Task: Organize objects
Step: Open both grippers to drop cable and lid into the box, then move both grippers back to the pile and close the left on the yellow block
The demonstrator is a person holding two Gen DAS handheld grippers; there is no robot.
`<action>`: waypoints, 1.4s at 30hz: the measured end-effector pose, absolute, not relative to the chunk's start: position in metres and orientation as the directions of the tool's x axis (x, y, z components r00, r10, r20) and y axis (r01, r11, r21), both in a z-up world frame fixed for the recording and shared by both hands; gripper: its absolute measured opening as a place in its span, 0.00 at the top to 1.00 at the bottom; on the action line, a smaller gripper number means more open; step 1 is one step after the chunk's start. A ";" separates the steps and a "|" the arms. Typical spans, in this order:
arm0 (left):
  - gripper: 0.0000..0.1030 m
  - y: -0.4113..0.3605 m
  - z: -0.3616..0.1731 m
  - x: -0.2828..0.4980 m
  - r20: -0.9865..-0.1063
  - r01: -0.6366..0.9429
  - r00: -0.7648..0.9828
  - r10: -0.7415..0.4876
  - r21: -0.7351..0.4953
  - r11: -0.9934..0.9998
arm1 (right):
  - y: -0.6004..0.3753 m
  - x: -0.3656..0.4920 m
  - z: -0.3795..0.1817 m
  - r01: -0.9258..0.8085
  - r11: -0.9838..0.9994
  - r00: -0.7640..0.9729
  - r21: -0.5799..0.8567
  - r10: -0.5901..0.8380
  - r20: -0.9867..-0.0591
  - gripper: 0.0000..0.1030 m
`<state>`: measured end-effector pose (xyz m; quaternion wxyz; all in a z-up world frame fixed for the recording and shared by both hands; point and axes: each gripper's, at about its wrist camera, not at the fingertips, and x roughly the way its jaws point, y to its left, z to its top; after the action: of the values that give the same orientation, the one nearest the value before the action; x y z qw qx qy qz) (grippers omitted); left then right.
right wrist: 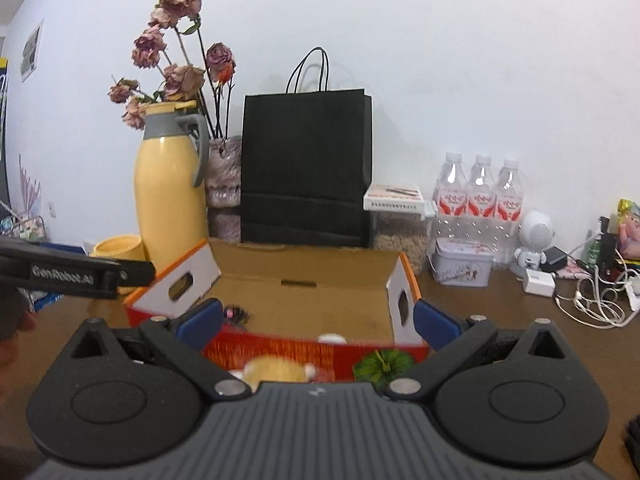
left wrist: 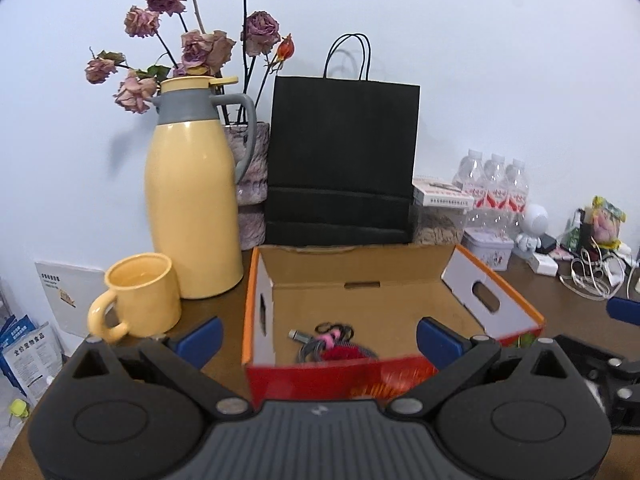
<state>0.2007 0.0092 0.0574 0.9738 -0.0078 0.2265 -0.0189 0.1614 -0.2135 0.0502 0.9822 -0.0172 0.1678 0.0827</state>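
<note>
I have both tongs, left [left wrist: 318,338] and right [right wrist: 318,320], wide and empty, hovering just short of the open box [left wrist: 360,300] on the worktop [left wrist: 568,320]. A tangled cable bundle [left wrist: 326,344] lies inside (near corner), so I judge the box the collecting place.

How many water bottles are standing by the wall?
3, in a row behind the little tin: the left water bottle, the middle water bottle and the right water bottle. More could hide behind them.
</note>
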 end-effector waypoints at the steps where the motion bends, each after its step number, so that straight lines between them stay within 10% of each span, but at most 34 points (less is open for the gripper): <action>1: 0.00 0.012 0.056 0.195 -0.441 0.031 0.897 -0.035 -0.017 0.999 | -0.216 0.154 0.049 -0.164 0.986 0.929 -0.010 0.151 -0.337 0.00; 42: 0.00 0.097 -0.027 0.138 -0.622 -0.114 0.767 0.155 0.106 0.988 | -0.318 0.095 -0.046 -0.087 0.994 0.807 -0.069 0.029 -0.590 0.00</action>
<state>0.1377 0.0965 -0.0267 0.9395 0.0309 0.3335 0.0714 0.0952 -0.3176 -0.0463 0.9493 -0.0465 0.3094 0.0306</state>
